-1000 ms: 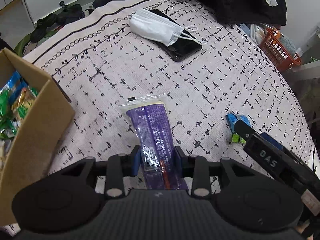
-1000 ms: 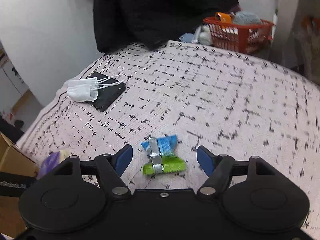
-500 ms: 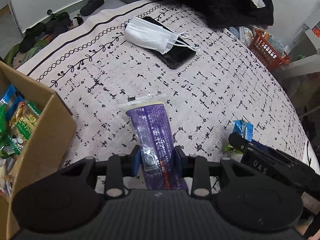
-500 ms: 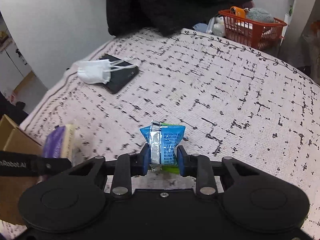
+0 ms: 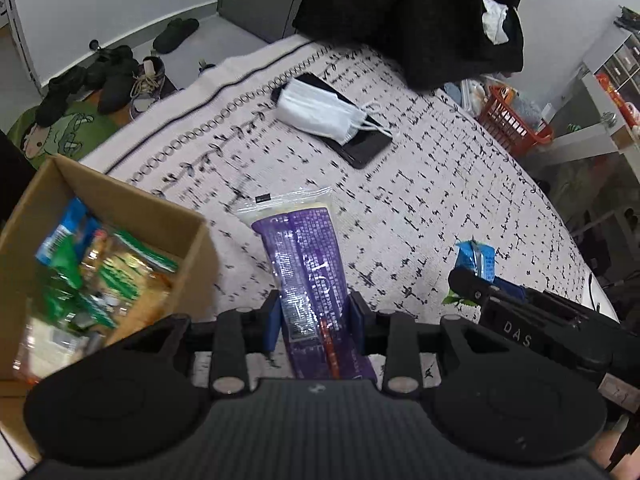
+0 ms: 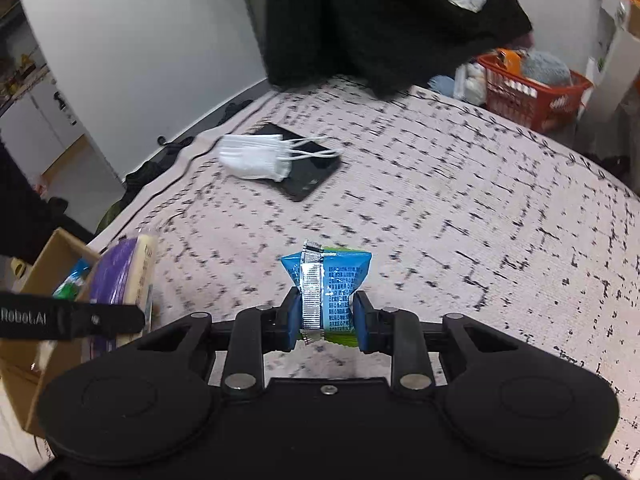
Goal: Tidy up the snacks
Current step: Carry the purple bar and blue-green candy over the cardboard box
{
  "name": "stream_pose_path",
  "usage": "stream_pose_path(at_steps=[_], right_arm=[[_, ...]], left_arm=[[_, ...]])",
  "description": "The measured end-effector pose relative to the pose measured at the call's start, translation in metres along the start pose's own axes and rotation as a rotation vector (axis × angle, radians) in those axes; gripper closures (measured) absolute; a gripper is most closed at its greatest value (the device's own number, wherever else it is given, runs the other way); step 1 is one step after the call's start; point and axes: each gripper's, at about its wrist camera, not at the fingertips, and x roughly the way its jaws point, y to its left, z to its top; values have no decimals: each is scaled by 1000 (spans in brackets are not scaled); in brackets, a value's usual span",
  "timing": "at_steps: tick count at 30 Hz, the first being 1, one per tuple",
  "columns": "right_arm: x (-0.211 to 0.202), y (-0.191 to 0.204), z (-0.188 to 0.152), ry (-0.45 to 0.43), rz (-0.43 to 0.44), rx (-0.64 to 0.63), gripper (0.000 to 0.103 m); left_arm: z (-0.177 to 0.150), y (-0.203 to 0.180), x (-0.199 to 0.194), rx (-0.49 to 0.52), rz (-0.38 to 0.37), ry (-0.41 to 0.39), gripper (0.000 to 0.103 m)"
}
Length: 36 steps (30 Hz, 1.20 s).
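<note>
Both snacks are now lifted: left gripper (image 5: 314, 316) clamps the purple packet (image 5: 308, 268), right gripper (image 6: 325, 322) the blue packet (image 6: 330, 284), nearing the box (image 5: 120, 216) at left

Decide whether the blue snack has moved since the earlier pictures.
Yes. The blue snack, shut in the right gripper, has been lifted off the cloth, toward the box.

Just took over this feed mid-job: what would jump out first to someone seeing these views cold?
Both grippers are loaded: the left gripper has its jaws shut on a long purple plastic snack pack, the right gripper on a small blue-and-green foil snack packet. At left sits an open brown cardboard box already holding snacks; farther back, a white face mask lies on a black phone.
</note>
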Motion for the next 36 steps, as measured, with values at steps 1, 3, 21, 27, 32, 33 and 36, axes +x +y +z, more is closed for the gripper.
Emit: stream_pose_path(at_steps=[1,3,21,27,32,33,36], right_arm=[[-2,5,0,2,1,-5,77],[-5,16,1,7,-1,-13,77],[-37,96,2,10,11,-53,77],[-43,118,0,21,56,-42,77],[-46,140,-4,26,64,-75,77],[-47,145,-5,28,67,-82,77],[-47,158,-7,32,75,-96,77]], left_arm=[[1,4,-4,0,-1,-1,69],[2,14,-12,0,-1,-5,69],[6,89,-61,-5,-8,-15,69],[3,112,-67,-5,-12,-4,69],[-5,130,-68,7,2,30,69],[-7,133,-68,9,7,34,69],[-13,145,-67,3,19,45,69]])
